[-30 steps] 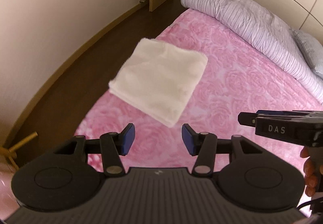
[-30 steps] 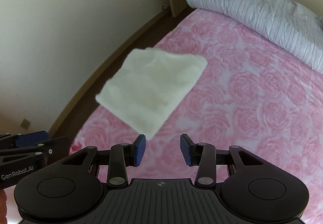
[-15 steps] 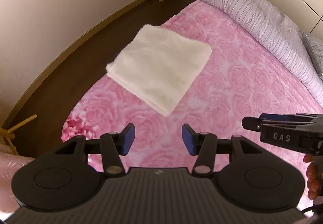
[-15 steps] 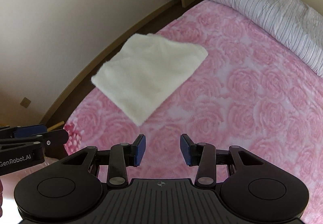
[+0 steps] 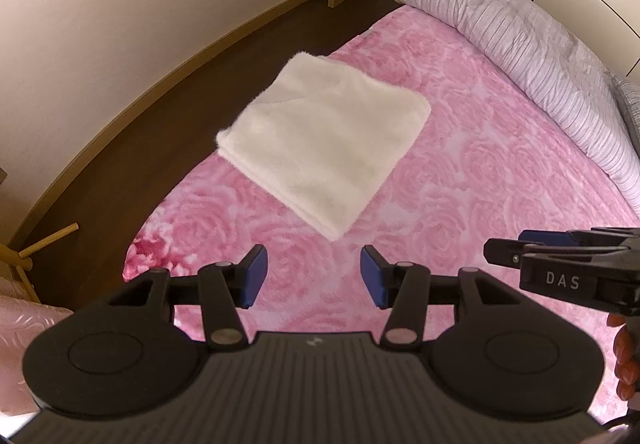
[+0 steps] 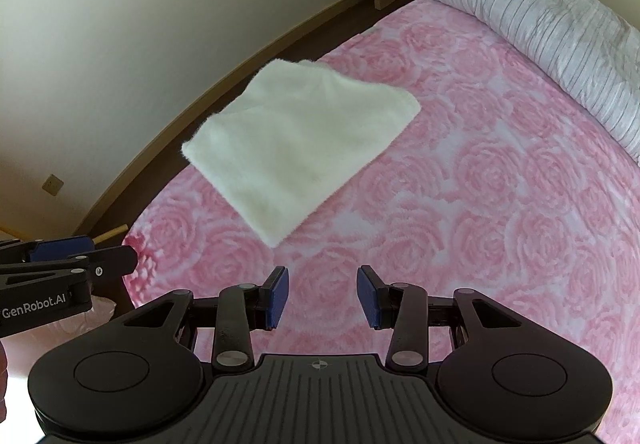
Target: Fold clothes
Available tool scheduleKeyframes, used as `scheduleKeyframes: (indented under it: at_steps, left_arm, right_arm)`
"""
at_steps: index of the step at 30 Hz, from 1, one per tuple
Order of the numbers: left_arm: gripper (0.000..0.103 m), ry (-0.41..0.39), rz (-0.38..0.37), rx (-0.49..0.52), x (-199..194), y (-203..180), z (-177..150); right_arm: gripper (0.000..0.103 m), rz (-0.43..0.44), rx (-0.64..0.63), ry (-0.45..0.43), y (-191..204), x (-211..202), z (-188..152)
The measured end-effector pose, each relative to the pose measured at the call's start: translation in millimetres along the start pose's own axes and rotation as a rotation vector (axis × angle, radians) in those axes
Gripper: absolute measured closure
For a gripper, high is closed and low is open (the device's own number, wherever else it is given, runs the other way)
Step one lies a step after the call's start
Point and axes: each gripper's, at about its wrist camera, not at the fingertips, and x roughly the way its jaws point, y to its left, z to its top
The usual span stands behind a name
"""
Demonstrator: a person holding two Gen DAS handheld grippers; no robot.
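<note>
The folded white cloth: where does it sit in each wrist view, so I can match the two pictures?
Left wrist: folded white cloth lies centre frame, on the pink bedspread near its left edge, beyond the open left gripper.
Right wrist: cloth sits slightly left of centre, ahead of the open right gripper.
Shared landmark: striped duvet, upper right in both.

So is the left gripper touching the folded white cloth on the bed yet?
Apart. In the left wrist view, the left gripper is open with pink bedspread visible between its pads and the folded white cloth.
</note>
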Motion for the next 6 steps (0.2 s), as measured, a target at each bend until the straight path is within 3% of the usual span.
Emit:
scheduleKeyframes:
  at_steps: [6]
  left_arm:
    - [0.056,-0.012,0.01,0.023,1.4,-1.7,3.3]
  right_arm:
    - [0.061,0.002,0.009,0.006,-1.2,2.8,2.3]
